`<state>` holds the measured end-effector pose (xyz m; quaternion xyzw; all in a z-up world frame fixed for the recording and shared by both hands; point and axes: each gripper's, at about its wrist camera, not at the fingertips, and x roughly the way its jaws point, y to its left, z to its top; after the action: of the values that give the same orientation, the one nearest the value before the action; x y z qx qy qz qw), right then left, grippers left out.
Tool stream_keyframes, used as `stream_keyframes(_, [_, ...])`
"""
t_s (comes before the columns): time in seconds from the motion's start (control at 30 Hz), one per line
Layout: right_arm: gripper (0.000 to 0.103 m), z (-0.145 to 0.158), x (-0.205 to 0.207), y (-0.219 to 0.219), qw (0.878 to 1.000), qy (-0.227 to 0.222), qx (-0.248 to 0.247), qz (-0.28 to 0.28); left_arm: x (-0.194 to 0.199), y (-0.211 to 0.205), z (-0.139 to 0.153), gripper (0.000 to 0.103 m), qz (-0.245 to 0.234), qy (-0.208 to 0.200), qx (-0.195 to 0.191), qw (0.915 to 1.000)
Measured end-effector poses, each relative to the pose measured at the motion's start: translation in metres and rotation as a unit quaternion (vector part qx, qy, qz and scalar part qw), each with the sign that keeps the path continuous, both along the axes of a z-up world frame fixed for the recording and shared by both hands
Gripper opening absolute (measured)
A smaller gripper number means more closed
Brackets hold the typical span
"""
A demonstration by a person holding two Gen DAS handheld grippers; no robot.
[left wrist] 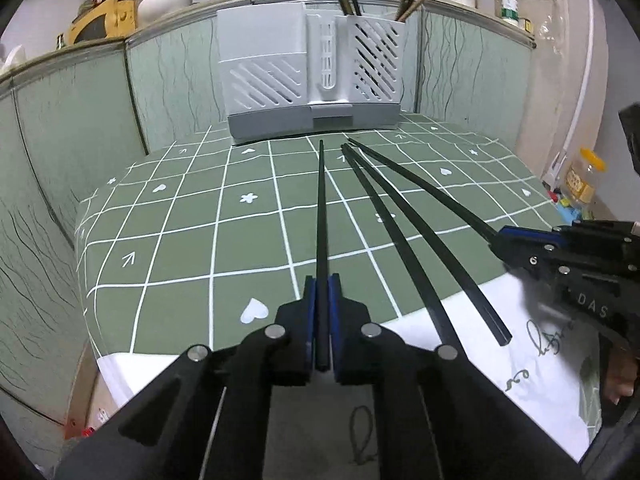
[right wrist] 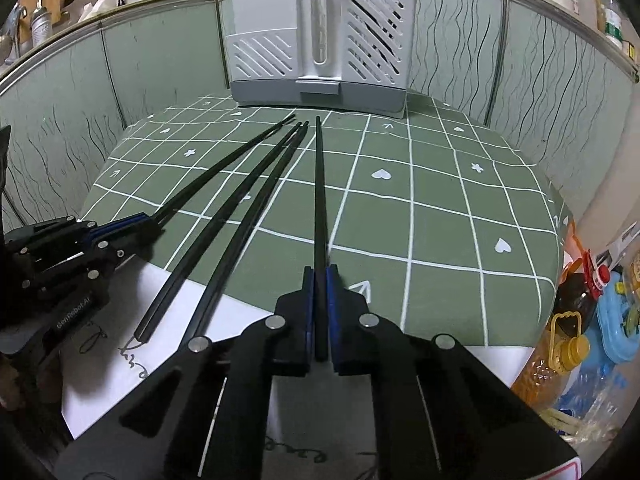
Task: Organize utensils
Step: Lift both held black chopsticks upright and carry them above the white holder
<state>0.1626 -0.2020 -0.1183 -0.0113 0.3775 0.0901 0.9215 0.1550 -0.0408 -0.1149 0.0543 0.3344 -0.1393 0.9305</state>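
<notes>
The left hand-held gripper [left wrist: 322, 320] is clamped on one long black chopstick [left wrist: 322, 216], and the right hand-held gripper [right wrist: 319, 312] grips another black chopstick [right wrist: 319, 208]. Two loose black chopsticks [left wrist: 396, 236] lie between them on the green checked tabletop [left wrist: 192, 216]. Ahead of both stands the grey slotted plastic utensil holder [left wrist: 280, 80].

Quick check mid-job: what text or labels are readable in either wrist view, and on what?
"DAS": on the right hand-held gripper, side of body; the rest is cut off.
"GenRobot.AI": on the left hand-held gripper, side of body.
Black handwriting on the white sheet: not legible.
Labels on the bottles on the shelf: too small.
</notes>
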Motion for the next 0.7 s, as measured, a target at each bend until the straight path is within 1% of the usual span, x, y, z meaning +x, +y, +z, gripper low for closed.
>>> stream_keyframes(0.1, [0.006, 0.006, -0.004, -0.005, 1.000, -0.007, 0.006, 0.001, -0.003, 0.006, 0.006, 0.006, 0.002, -0.005, -0.007, 1.0000])
stream_keyframes(0.4, [0.006, 0.023, -0.010, -0.019, 0.999, -0.025, 0.031, 0.005, -0.004, 0.011, 0.026, 0.006, -0.004, -0.022, -0.006, 0.9997])
stream_keyframes(0.57, [0.006, 0.032, -0.013, -0.024, 0.999, -0.030, 0.031, 0.004, -0.006, 0.012, 0.036, 0.006, -0.007, -0.033, -0.009, 0.9994])
stream_keyframes(0.7, [0.006, 0.041, -0.015, -0.029, 0.999, -0.037, 0.030, -0.004, -0.007, 0.019, 0.049, 0.006, -0.003, -0.044, -0.022, 0.9988])
